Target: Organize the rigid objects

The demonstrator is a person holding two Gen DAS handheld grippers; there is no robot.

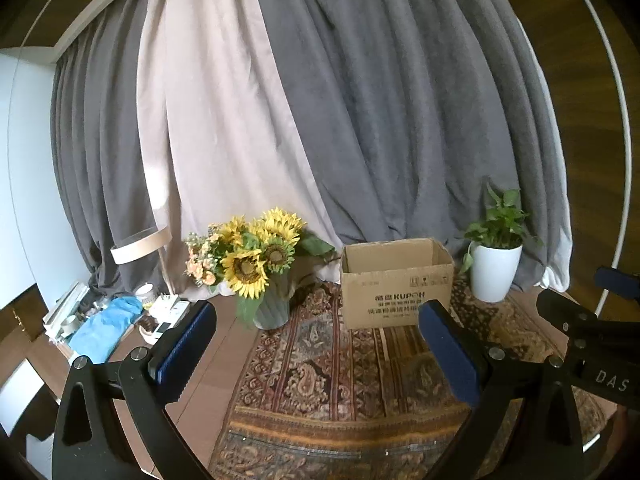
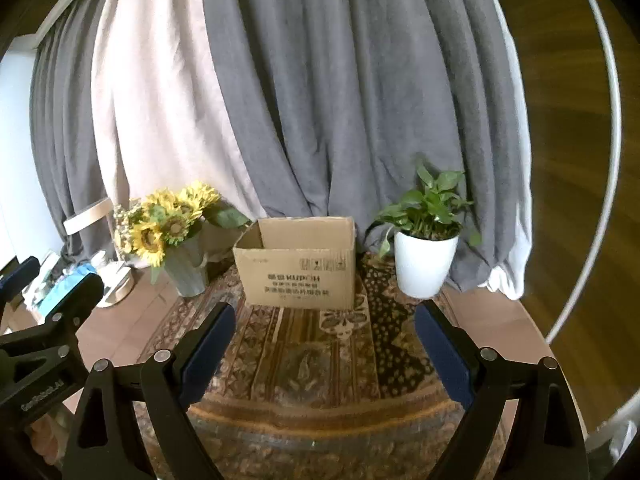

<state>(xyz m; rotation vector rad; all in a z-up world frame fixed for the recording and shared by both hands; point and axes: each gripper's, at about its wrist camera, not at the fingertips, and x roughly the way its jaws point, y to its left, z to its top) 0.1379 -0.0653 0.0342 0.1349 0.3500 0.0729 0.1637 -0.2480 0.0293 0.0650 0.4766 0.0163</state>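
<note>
An open cardboard box [image 1: 396, 284] [image 2: 298, 264] stands on a patterned rug [image 1: 340, 380] [image 2: 312, 360] before the curtains. A grey vase of sunflowers [image 1: 256, 264] [image 2: 176, 236] stands to its left, and a white pot with a green plant [image 1: 494, 266] [image 2: 426, 258] to its right. My left gripper [image 1: 318, 324] is open, nothing between its blue pads, well short of the box. My right gripper [image 2: 326, 330] is open and empty too, aimed at the box front. Each gripper shows at the edge of the other's view.
Grey and beige curtains [image 1: 320, 120] close off the back. At the left lie a blue cloth [image 1: 108, 320], white boxes and small clutter [image 1: 168, 312] on the wooden floor. A white hoop stand [image 2: 600, 200] curves along the right side.
</note>
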